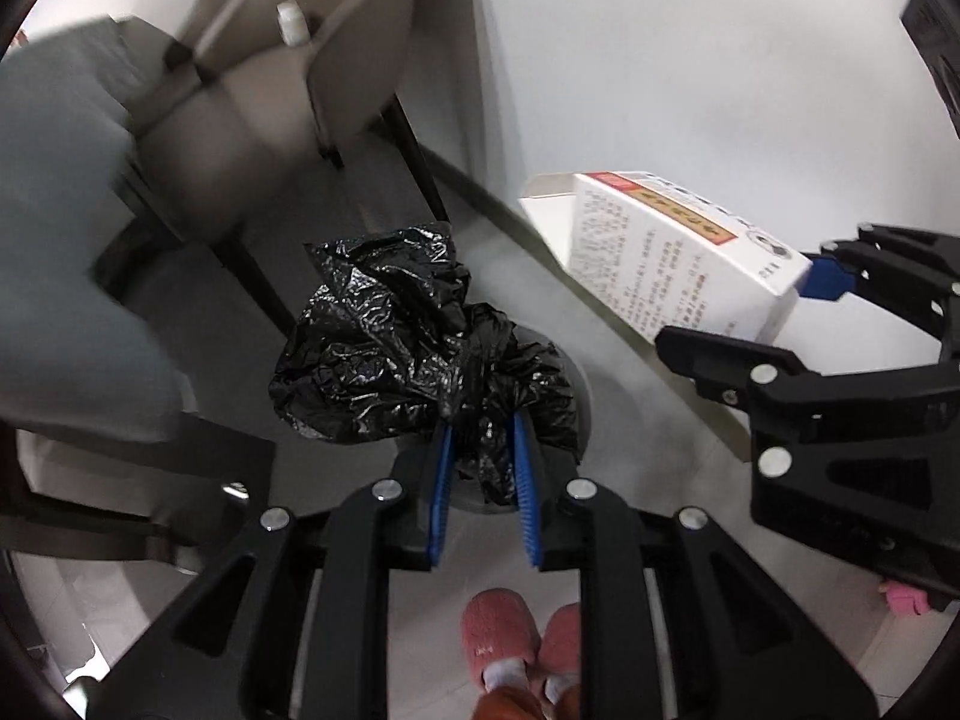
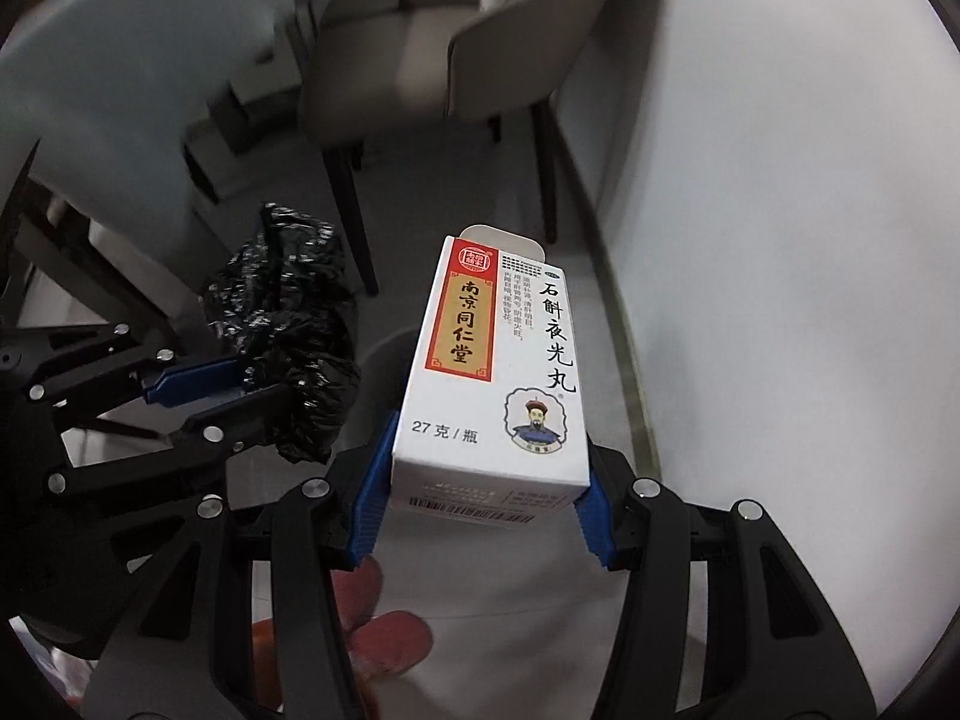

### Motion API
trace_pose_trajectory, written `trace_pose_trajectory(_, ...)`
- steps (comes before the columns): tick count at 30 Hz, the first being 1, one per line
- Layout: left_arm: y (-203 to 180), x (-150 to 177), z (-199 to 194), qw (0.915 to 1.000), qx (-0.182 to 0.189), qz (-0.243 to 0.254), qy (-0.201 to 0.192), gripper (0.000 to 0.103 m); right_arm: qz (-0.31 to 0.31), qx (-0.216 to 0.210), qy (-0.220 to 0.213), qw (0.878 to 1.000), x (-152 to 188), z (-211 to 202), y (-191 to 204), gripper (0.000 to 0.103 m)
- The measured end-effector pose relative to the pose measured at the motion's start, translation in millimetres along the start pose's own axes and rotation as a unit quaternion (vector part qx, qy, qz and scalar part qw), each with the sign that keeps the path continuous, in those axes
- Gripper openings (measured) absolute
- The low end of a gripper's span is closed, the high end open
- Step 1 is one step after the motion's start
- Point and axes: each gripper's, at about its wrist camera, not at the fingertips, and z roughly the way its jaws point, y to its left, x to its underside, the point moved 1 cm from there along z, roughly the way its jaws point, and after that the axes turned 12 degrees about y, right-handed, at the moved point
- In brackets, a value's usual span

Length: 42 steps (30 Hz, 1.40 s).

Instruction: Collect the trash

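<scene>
Pale floor tiles [image 1: 690, 540] and a white wall [image 2: 780, 240] frame the work area, both views pointing steeply downward.

Left gripper [image 1: 486, 480]: jaws narrowly parted and clamped on a bunched fold of the black trash bag [image 1: 408, 336], which hangs crumpled ahead of the blue pads over a grey round bin [image 1: 576, 384], mostly hidden.

Right gripper [image 2: 480, 504]: jaws held wide and closed on the lower end of a white medicine box [image 2: 486, 372], top flap open, standing upright out of the pads. In the left view the box sits just right of the bag, apart from it.

Clearances: a beige chair [image 2: 432, 60] with dark legs stands close behind the bag; the grey tabletop [image 1: 54, 228] edge crowds the left side. Open floor lies beside the wall. Pink slippers [image 1: 516, 642] appear beneath the left gripper.
</scene>
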Motion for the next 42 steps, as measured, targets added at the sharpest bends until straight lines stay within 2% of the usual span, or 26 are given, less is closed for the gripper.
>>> trace_pose_trajectory(6, 12.2, -0.3, 105.6, 0.9998, 0.019, 0.001, 0.009, 0.022, -0.005, -0.01, 0.015, 1.0, -4.4, 98.5, 5.0, 0.052)
trace_pose_trajectory(8, 14.3, 2.8, 127.0, 0.9997, 0.02, -0.001, 0.012, 0.034, 0.004, -0.014, 0.018, 1.0, -1.0, 122.3, 1.3, 0.053)
trace_pose_trajectory(10, 16.4, 6.9, 145.8, 0.9995, 0.027, 0.0, 0.013, 0.064, 0.002, -0.019, 0.02, 1.0, 0.5, 142.1, 3.5, 0.057)
trace_pose_trajectory(12, 19.2, 13.0, 159.1, 0.9996, 0.024, 0.003, 0.012, 0.072, -0.004, -0.013, 0.026, 1.0, 2.2, 156.5, 6.7, 0.057)
trace_pose_trajectory(15, 21.2, 13.7, 167.6, 0.9993, 0.021, 0.018, 0.023, 0.072, -0.005, -0.012, 0.031, 0.999, 4.6, 158.6, 9.6, 0.057)
trace_pose_trajectory(20, 28.8, 8.5, 151.9, 0.9992, 0.026, 0.019, 0.022, 0.072, 0.002, -0.008, 0.032, 0.999, 3.2, 134.9, 10.6, 0.057)
trace_pose_trajectory(24, 31.0, -0.5, 112.7, 0.9994, 0.028, 0.017, 0.014, 0.072, 0.005, 0.003, 0.028, 1.0, -1.4, 102.4, 10.4, 0.057)
trace_pose_trajectory(29, 26.9, -3.2, 40.2, 0.9997, 0.01, 0.021, 0.0, 0.072, 0.018, 0.013, 0.017, 1.0, -8.1, 29.8, 5.4, 0.058)
trace_pose_trajectory(32, 24.8, -4.5, -11.4, 0.9999, 0.006, 0.015, -0.007, 0.072, 0.029, 0.021, 0.014, 0.999, -9.0, -20.7, 3.5, 0.064)
trace_pose_trajectory(39, 27.7, -3.0, -149.2, 0.9991, 0.012, -0.022, -0.035, 0.082, 0.051, 0.027, -0.012, 0.998, -13.4, -147.1, 9.0, 0.078)
trace_pose_trajectory(40, 29.5, -2.5, -165.0, 0.9989, 0.011, -0.028, -0.037, 0.083, 0.056, 0.023, -0.015, 0.998, -16.7, -169.9, 13.4, 0.086)
trace_pose_trajectory(42, 37.8, 0.7, -195.5, 0.998, 0.014, -0.044, -0.042, 0.083, 0.051, 0.011, -0.029, 0.998, -23.1, -203.4, 24.5, 0.091)
